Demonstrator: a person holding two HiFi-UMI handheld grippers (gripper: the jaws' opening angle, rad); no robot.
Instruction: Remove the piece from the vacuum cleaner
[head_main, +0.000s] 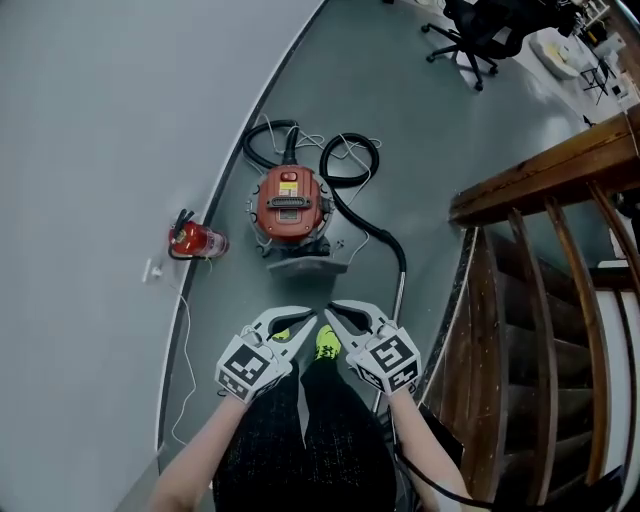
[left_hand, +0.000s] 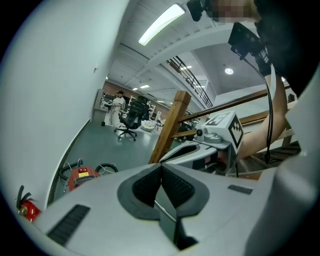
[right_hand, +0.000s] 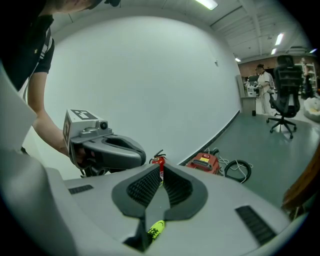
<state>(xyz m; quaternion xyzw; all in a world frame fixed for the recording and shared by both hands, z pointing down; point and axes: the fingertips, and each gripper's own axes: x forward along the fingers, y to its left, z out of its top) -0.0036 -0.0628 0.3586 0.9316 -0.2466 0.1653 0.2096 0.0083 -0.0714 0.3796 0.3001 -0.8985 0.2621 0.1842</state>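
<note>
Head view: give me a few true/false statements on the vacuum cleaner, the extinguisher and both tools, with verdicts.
1. The red vacuum cleaner stands on the floor. True.
2. The left tool is shut on the black hose. False: it is shut on nothing, short of the vacuum cleaner.
3. A fire extinguisher sits to the vacuum cleaner's left in the head view. True.
4. The right tool is open. False: its jaws are together, empty.
</note>
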